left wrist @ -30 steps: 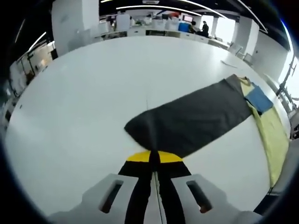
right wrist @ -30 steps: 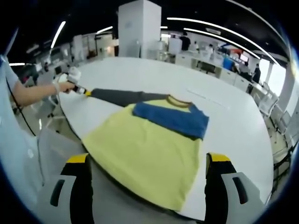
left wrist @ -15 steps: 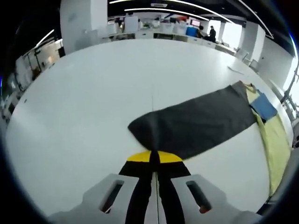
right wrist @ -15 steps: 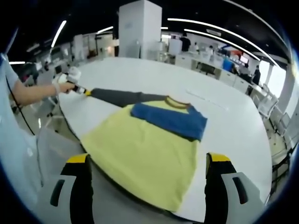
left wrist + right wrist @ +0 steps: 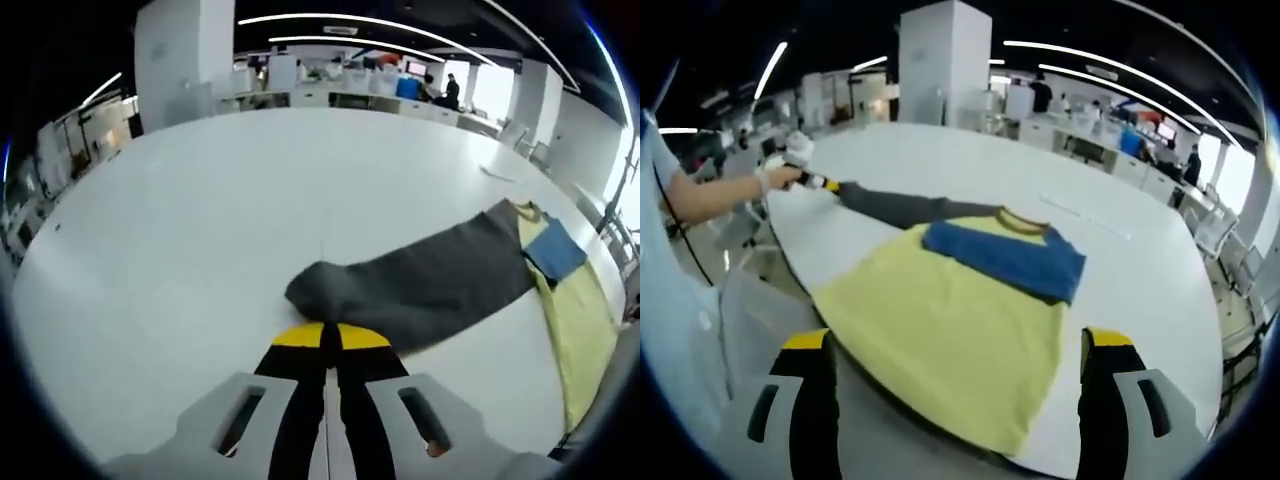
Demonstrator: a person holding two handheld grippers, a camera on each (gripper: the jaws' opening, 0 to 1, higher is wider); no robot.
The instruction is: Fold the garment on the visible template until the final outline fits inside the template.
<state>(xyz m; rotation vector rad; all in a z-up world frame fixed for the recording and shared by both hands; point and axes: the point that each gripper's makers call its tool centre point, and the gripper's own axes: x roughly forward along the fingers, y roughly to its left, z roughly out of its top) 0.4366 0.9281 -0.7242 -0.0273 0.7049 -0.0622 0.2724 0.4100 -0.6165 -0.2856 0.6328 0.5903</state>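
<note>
A yellow shirt (image 5: 940, 330) lies flat on the white table (image 5: 1140, 270), its hem at the near edge. Its blue sleeve (image 5: 1005, 258) is folded across the chest. The dark grey sleeve (image 5: 900, 208) stretches out to the left, where a gloved hand holds my left gripper (image 5: 816, 183) at the cuff. In the left gripper view, my left gripper (image 5: 331, 336) is shut on the grey sleeve (image 5: 420, 285), whose cuff end humps up off the table (image 5: 200, 230). The shirt's yellow body (image 5: 580, 320) and blue sleeve (image 5: 555, 250) lie far right. My right gripper (image 5: 956, 340) hangs open above the hem, touching nothing.
The table's near edge (image 5: 800, 280) curves past the shirt, with floor and a chair (image 5: 740, 250) below it. A person's arm (image 5: 710, 200) reaches in from the left. Desks, a white pillar (image 5: 940, 60) and more chairs (image 5: 1215, 225) stand beyond the table.
The left gripper has lifted the grey cuff slightly, so the sleeve end now bulges up instead of lying flat. The right gripper has stayed still and open.
</note>
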